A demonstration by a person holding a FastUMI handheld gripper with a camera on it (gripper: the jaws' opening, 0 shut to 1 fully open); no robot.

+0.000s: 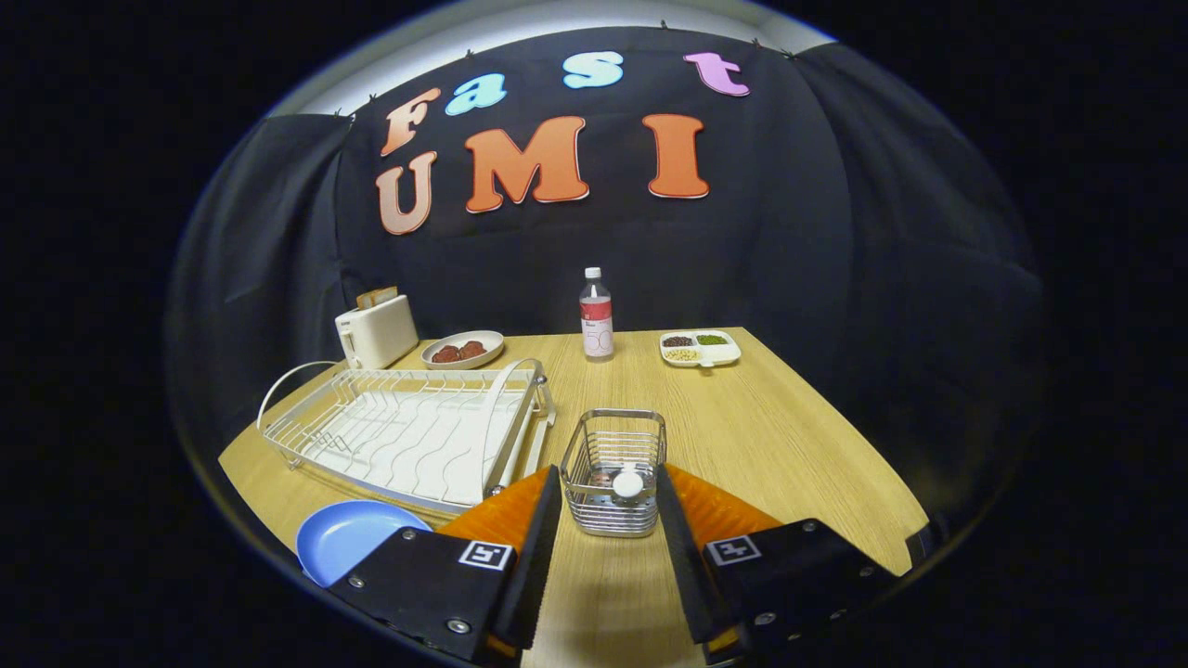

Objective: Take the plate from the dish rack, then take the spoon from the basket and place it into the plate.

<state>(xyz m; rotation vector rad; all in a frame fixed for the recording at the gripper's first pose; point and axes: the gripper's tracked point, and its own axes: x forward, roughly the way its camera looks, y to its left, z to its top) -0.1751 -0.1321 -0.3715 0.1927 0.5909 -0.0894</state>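
Two fingers of the tongs (608, 506) are spread wide apart with nothing pinched between them, hovering over the wooden bench (789, 436). Right between the fingertips, or just a hair ahead of them, sits the little wire basket (614, 473), upright, with the spoon (627, 484) standing in it. You mostly see its rounded white end poking up inside the wires, can't make out the rest of it.

Off to the left of the left finger is the blue plate (348, 538), lying flat on the bench near its front edge, partly hidden behind the tongs body. So it's already out of the rack and the spoon isn't in it yet.

Just behind the plate and left of the basket is the white dish rack (408, 431), wire frame on a tray, slots bare. Its near corner comes pretty close to the basket, but they look apart.

Further back there's a white toaster (376, 332) at the left rear corner with something tan sticking out the top, then a shallow dish (462, 350) with a couple of brownish lumps beside it. Middle back is a clear bottle (596, 315) with a red label and white cap, standing upright. Right of that, a divided white tray (700, 348) holding dark, green and pale bits in separate compartments.
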